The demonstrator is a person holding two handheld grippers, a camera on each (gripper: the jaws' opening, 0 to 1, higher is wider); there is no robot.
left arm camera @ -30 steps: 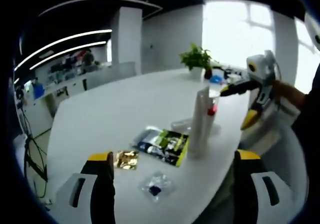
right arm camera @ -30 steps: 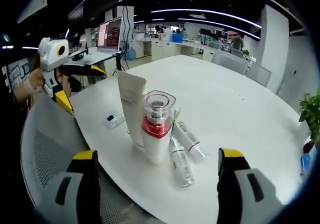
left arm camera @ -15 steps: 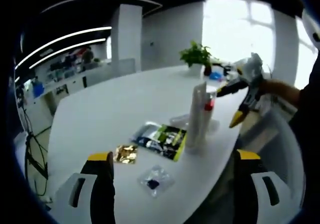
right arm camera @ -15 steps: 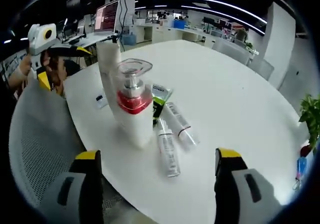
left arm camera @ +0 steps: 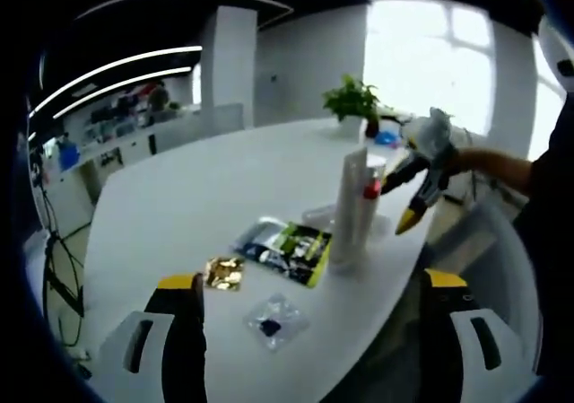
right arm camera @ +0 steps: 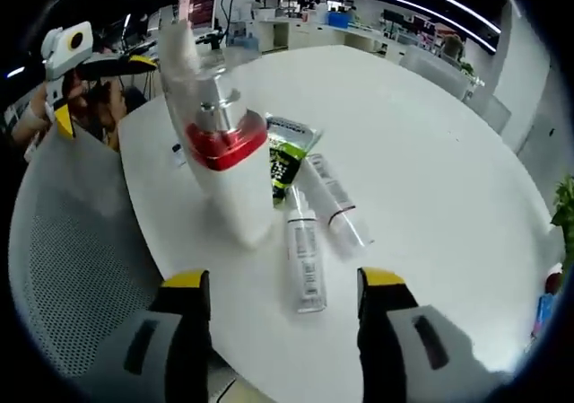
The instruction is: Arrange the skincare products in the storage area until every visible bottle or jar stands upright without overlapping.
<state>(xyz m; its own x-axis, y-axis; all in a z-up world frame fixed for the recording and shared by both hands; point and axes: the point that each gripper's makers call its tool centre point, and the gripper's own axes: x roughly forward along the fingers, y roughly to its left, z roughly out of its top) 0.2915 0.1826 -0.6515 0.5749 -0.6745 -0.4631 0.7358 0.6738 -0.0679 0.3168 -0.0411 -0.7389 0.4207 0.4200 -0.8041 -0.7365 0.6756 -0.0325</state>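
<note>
White and broad, the round desk [right arm camera: 430,152] carries my skincare products near its edge. In the right gripper view, a white pump bottle with a red collar and clear cap [right arm camera: 224,152] stands upright, and just beside it two clear slim bottles [right arm camera: 305,255] lie flat, with a green-and-black sachet [right arm camera: 287,156] behind. My right gripper [right arm camera: 283,309] hangs just before the lying bottles, jaws spread, pinching nothing. In the left gripper view, a tall white tube [left arm camera: 348,210] stands upright beside the pump bottle; my left gripper [left arm camera: 309,309] hovers well apart, jaws spread, near a gold foil packet [left arm camera: 224,273] and a small clear packet [left arm camera: 273,322].
</note>
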